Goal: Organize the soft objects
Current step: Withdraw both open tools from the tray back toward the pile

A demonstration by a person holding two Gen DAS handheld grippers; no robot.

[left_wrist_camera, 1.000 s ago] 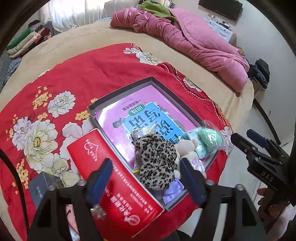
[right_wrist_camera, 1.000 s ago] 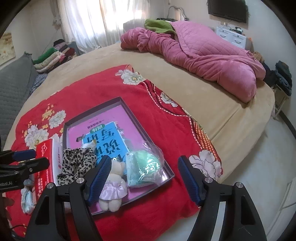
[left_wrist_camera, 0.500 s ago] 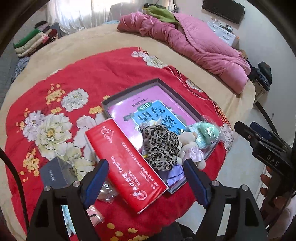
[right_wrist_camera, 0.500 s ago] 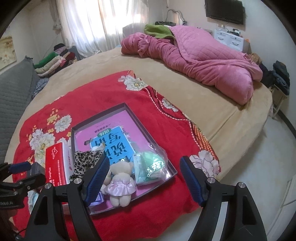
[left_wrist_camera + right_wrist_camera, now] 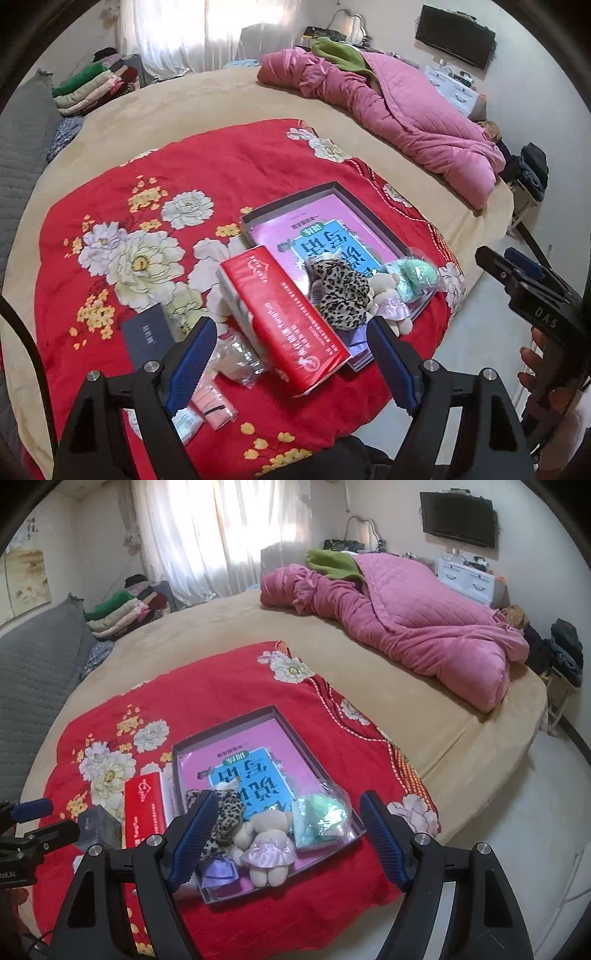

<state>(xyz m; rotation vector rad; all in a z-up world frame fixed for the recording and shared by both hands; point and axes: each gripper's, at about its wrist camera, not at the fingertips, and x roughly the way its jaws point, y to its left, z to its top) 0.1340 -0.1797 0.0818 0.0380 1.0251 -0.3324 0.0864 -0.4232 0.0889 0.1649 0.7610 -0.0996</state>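
A: A bedroom, mid-tidy. We hold the left tool (image 5: 291, 354) and the right tool (image 5: 286, 829) above the near edge of the bed (image 5: 369, 657), each with its fingers spread wide apart and nothing between them.

B: And the soft things?

A: Gathered in the shallow grey tray (image 5: 221, 734), just ahead of the right tool: a leopard-print scrunchie (image 5: 229, 814), a small teddy bear in a lilac skirt (image 5: 267, 843) and a green item in a crinkled clear bag (image 5: 319, 819). They lie on a pink-and-blue booklet (image 5: 251, 779) in the tray, bunched at its near end and touching one another.

B: How do they look?

A: Limp and light. The scrunchie is crumpled, the bear lies on its back, the bag is loose and shiny.

B: What could go wrong?

A: We judge the crowding to be the main risk: closing on one piece could catch its neighbour or the bag's film. The red tissue pack (image 5: 284, 314), ahead of the left tool, leans on the tray's edge and could slide if we nudge it. More small packets (image 5: 236, 360) lie beside that tool's left finger, near the edge of the red floral blanket (image 5: 221, 166), where a careless sweep could push them to the floor.
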